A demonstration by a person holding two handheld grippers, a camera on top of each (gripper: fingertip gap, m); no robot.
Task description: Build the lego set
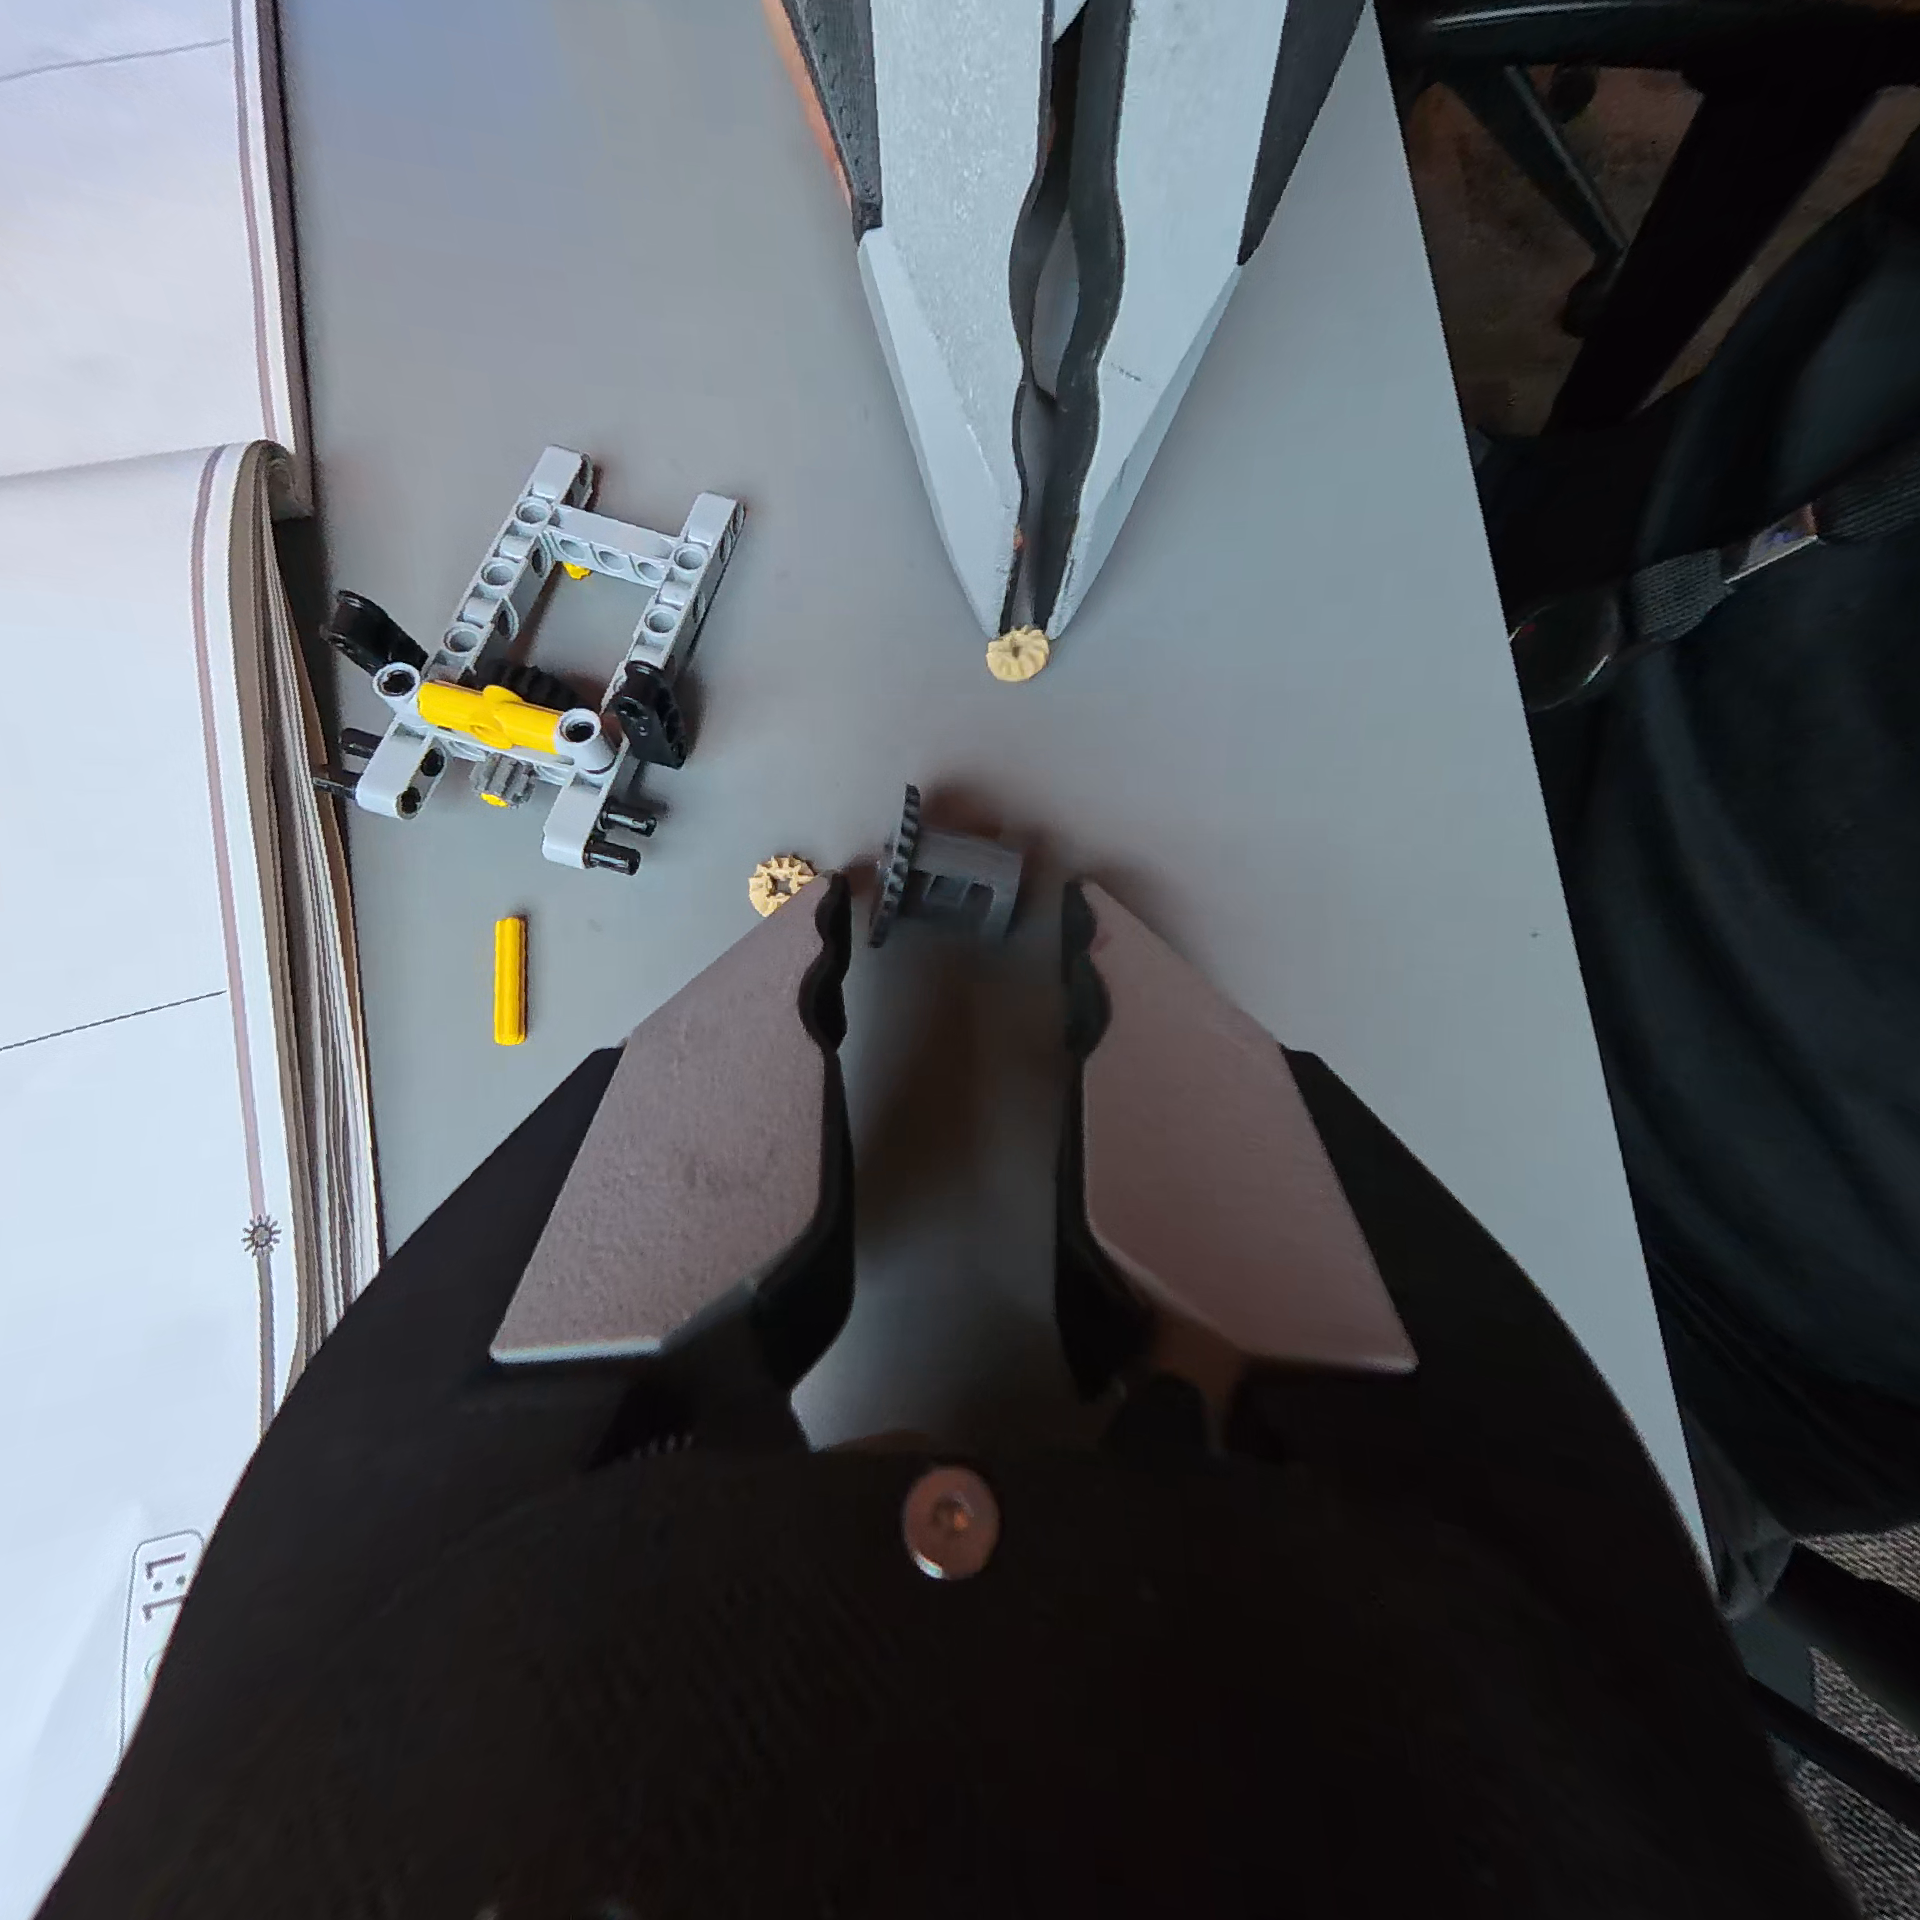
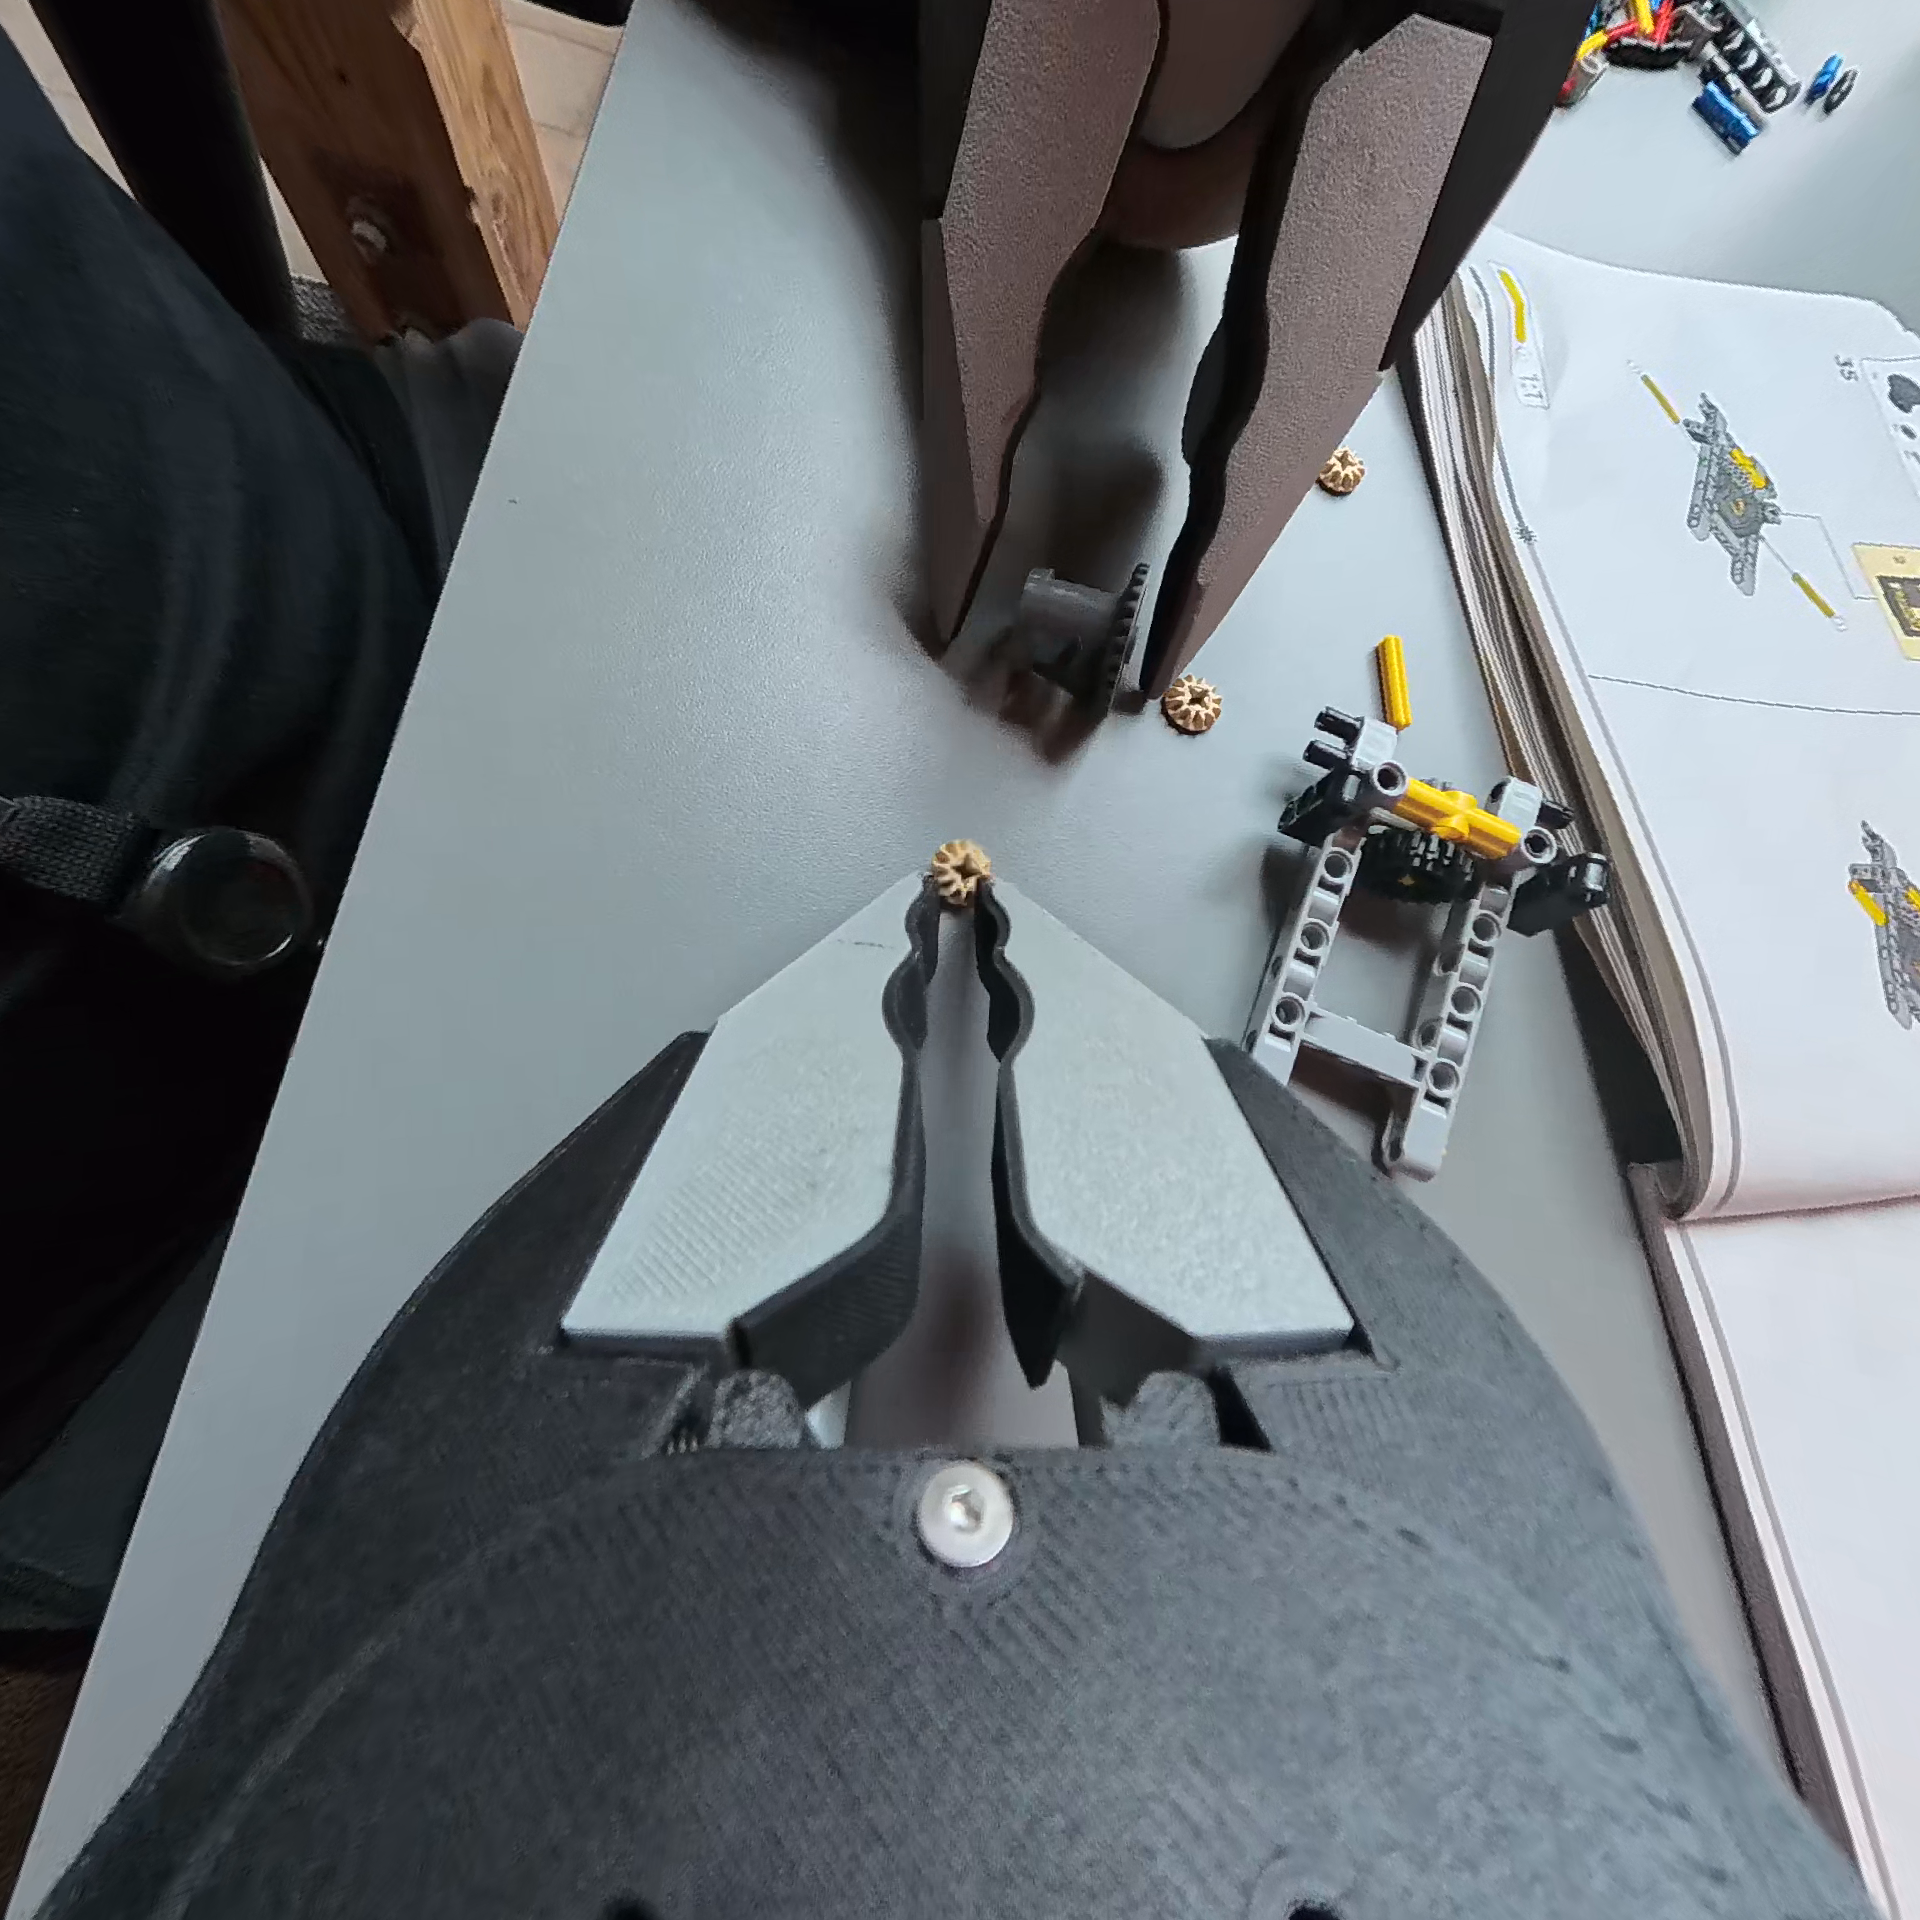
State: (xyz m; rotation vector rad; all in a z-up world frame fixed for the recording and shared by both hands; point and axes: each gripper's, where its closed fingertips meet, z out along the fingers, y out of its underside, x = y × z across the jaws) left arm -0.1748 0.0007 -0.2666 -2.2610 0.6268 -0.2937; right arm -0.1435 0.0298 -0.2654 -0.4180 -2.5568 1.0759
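My left gripper (image 1: 958, 899) is open, its jaws either side of a dark grey differential gear housing (image 1: 951, 878) that lies on the grey table (image 1: 1299, 727). It also shows in the right wrist view (image 2: 1049, 665), around the housing (image 2: 1081, 629). My right gripper (image 2: 958, 885) is shut on a small tan bevel gear (image 2: 958, 871), held just above the table; the left wrist view shows it (image 1: 1023, 623) with the gear (image 1: 1016, 657). A grey frame assembly with a yellow connector (image 1: 540, 665) (image 2: 1423, 894) lies nearby.
A loose tan gear (image 1: 781, 885) (image 2: 1191, 704) lies by my left fingertip, another (image 2: 1340, 470) farther off. A yellow axle (image 1: 510, 979) (image 2: 1390, 684) lies beside the frame. An open instruction booklet (image 2: 1714, 623) (image 1: 125, 727) borders the area. Loose parts (image 2: 1714, 62) lie beyond. A person in dark clothing sits at the table edge. Some 5 cm of space lies between my two pairs of fingers. From my left tips it is roughly 6 cm to the yellow axle (image 2: 1390, 684); from my right, 11 cm. My left wrist view (image 1: 516, 971) looks at it from another angle.
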